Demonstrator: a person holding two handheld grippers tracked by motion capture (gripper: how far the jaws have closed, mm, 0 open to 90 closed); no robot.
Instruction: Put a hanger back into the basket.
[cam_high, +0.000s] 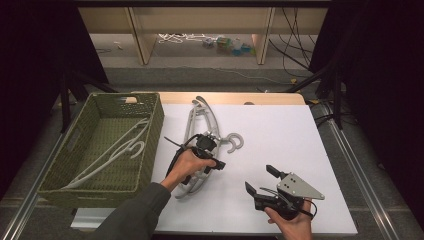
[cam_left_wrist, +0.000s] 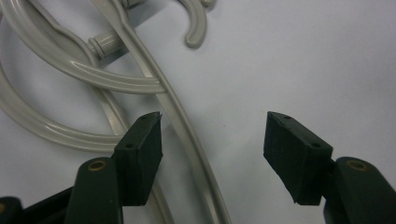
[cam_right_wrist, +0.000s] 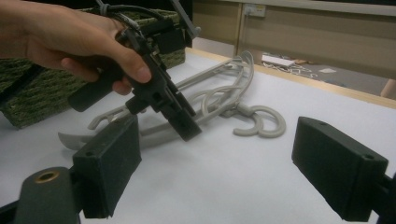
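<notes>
Left tongs (cam_left_wrist: 212, 156): jaws spread, pads touching nothing; one grey arm of a plastic coat hanger (cam_left_wrist: 187, 135) runs up between them, nearer the left pad, bare table (cam_left_wrist: 299, 60) under the other. In the high view the left tongs (cam_high: 212, 157) hang over the tangle of grey hangers (cam_high: 200, 127) at mid-table, the pile's long axis running away from the person, hooks (cam_high: 235, 142) curling right. Judgement: jaws already straddle the arm; closing should pinch it

Right tongs (cam_right_wrist: 215, 163): spread wide, holding nothing, parked near the table's front edge, well apart from the pile. Left hand (cam_high: 187, 165) clearly nearer

Count: two tongs. Grey hangers on the table: at least two, overlapped, exact number unclear. White hangers (cam_high: 117, 152) in the green woven basket (cam_high: 150, 135) left of the table: about two
</notes>
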